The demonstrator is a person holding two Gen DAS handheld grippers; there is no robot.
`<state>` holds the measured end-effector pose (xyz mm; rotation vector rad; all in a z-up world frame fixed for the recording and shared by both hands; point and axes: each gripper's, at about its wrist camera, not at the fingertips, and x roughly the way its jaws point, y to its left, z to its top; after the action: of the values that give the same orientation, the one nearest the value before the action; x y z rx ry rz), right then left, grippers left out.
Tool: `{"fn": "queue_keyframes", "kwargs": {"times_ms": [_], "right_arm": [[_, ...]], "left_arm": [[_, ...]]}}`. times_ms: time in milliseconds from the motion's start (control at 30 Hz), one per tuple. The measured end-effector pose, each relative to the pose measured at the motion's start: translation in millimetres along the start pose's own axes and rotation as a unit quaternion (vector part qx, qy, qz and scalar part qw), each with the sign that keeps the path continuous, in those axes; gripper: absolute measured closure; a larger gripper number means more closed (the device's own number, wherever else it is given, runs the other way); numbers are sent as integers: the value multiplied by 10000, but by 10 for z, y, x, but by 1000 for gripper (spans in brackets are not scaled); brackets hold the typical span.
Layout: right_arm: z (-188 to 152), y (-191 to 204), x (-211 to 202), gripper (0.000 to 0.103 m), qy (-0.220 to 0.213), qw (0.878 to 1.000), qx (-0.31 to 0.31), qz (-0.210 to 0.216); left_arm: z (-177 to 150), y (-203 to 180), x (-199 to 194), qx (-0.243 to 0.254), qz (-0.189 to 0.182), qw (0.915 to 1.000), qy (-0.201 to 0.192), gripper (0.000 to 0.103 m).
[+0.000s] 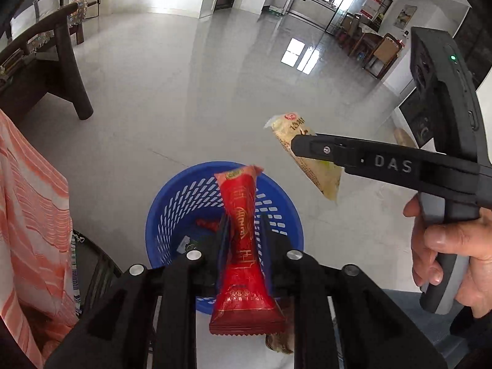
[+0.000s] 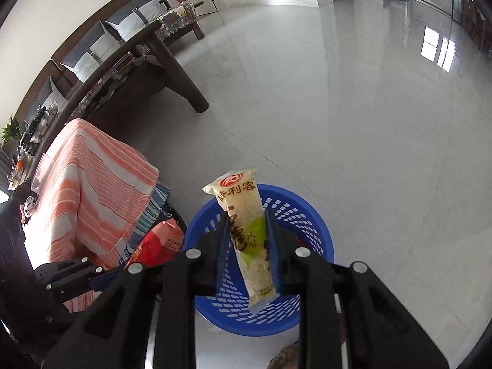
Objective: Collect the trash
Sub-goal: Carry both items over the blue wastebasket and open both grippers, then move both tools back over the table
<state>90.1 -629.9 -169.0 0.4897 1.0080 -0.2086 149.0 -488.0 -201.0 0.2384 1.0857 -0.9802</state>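
The right tool [image 1: 303,144] carries the raised letters "DAS" on the side of its black finger, seen in the left wrist view. The pale yellow wrapper [image 2: 246,230] shows the printed characters "徐利客" under a round red logo near its top, with large dark brush characters lower down, partly hidden by the fingers and not readable. The red wrapper [image 1: 243,246] bears gold lettering and a small oval emblem, too distorted to read.
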Motion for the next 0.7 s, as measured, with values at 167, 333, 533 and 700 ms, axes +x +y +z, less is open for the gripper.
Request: {"fn": "queue_keyframes", "kwargs": {"times_ms": [167,333,533,700], "right_arm": [[43,-51,-29,43,-170,9996,78,-201],[79,-62,-219,36,-535,9979,121,-338],[39,306,-412,15,-940,9937,-237,-559],[-177,970,-502,10,-1263,9869,-893,-452]], "left_arm": [[67,92,70,-253,79,9996,-64,38],[30,33,-425,-118,152,9986,-483,19],[-383,174,-1370,81,687,9923,-1027,7],[-1037,761,-1918,-240,1653,9820,-887,7]]}}
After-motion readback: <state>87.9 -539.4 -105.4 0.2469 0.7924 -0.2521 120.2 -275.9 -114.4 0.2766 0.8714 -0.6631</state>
